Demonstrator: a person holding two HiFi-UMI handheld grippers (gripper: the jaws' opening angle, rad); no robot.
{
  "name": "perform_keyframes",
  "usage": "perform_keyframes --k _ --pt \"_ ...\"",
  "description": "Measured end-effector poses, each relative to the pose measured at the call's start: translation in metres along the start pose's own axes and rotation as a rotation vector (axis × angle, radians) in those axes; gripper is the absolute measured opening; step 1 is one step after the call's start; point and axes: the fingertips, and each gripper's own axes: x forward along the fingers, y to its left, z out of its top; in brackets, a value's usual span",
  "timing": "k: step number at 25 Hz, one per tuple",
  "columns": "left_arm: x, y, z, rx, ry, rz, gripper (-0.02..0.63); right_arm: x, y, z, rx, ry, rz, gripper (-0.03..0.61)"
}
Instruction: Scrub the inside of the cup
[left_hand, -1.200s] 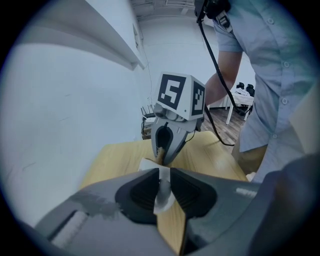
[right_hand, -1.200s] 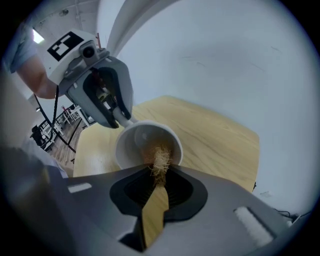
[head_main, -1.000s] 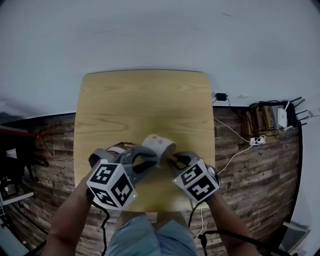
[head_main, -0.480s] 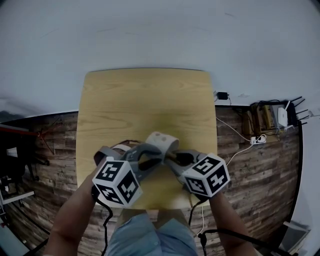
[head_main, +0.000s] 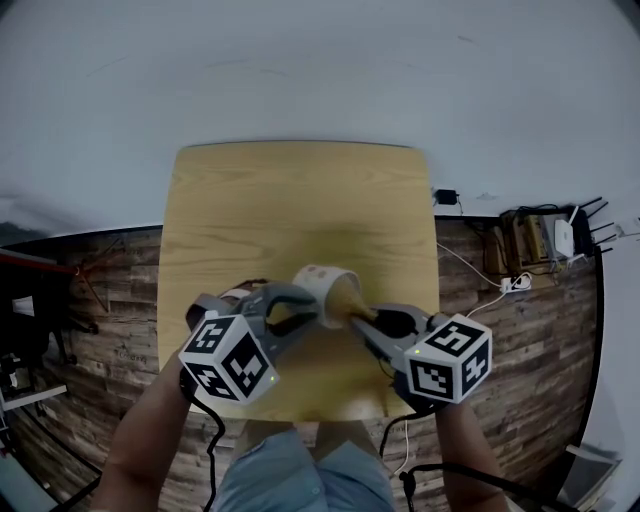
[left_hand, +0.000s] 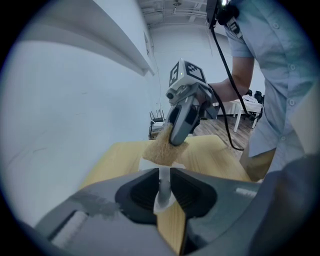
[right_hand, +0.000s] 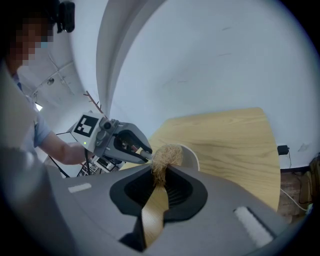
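Head view, from the left: the left gripper (head_main: 298, 303) is closed partway on the white cup (head_main: 318, 283); its own view shows the cup's thin wall pinched between the two pads. The cup sits between the two grippers over the near part of the wooden table (head_main: 290, 200), tipped so its mouth faces the right-hand side; whether its base touches the wood I cannot tell. A tan fibrous scrubber (head_main: 346, 297) fills that mouth. The right gripper (head_main: 366, 318) is clamped tight on the scrubber's tail, its jaws nearly together around the fibres.

By my reading the scrubbing step itself is in hand: the pad is at the mouth and the inside wall is not yet shown to be worked all round. The next move calls for pushing the pad deeper and sweeping it round the wall while the left grip holds the cup firm; a thin wall held at one spot could twist or slip under side force, so press gently.

On room: the table's left edge lies near the left gripper's cube; the far half of the top is bare and offers space; the near edge is just under both grippers, so a dropped cup could roll off; cables lie on the floor to the right.
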Motion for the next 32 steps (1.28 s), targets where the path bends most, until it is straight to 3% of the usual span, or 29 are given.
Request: perform_keyframes --k 6,13,21,24,32 --pt "-0.010 0.008 -0.020 -0.091 -0.036 0.032 0.098 -0.016 -0.009 0.020 0.015 -0.095 -0.039 0.049" --pt "-0.019 0.014 -0.047 -0.196 -0.080 0.076 0.098 -0.031 0.001 0.043 -0.058 -0.235 -0.112 0.051" --pt "-0.023 0.007 -0.083 -0.284 -0.108 0.104 0.098 -0.027 0.018 0.050 -0.081 -0.289 -0.151 0.051" --pt "-0.034 0.013 -0.077 -0.311 -0.182 0.121 0.020 -0.026 0.025 0.051 -0.099 -0.303 -0.170 0.052" --pt "-0.064 0.034 -0.065 -0.361 -0.260 0.216 0.020 -0.027 0.044 0.059 -0.141 -0.354 -0.209 0.054"
